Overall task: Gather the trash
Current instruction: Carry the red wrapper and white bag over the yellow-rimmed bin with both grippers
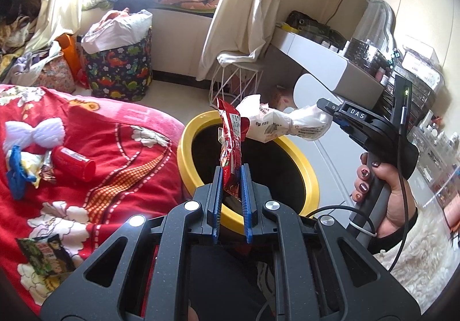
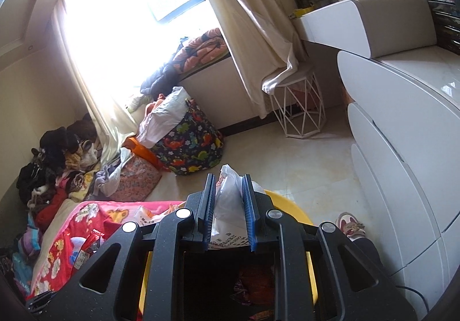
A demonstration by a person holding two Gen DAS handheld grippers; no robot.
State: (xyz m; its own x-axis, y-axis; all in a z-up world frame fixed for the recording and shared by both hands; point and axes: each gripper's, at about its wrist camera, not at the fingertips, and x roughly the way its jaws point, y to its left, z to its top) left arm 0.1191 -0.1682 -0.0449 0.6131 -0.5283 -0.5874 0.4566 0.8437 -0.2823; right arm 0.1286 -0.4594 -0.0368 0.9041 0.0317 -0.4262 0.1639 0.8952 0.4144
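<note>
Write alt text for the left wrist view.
The left tool grips a red snack wrapper over a yellow-rimmed bin, while the right tool holds a white plastic bag above it. A red blanket with more litter lies left.

A bed (image 1: 120,148) covered with a red flowered blanket (image 1: 95,206) carried the loose things. On it lay a red cup (image 1: 73,167) on its side, just beside a crumpled foil wrapper (image 1: 37,170), with a blue scrap (image 1: 15,177) and a white bow (image 1: 34,131) near them. A green snack packet (image 1: 47,256) lay near the blanket's front edge. The tiled floor (image 2: 313,165) held a yellow-rimmed bin (image 1: 250,177) just beside the bed, a dinosaur-print basket (image 1: 119,72) and a white wire stool (image 2: 299,108).
</note>
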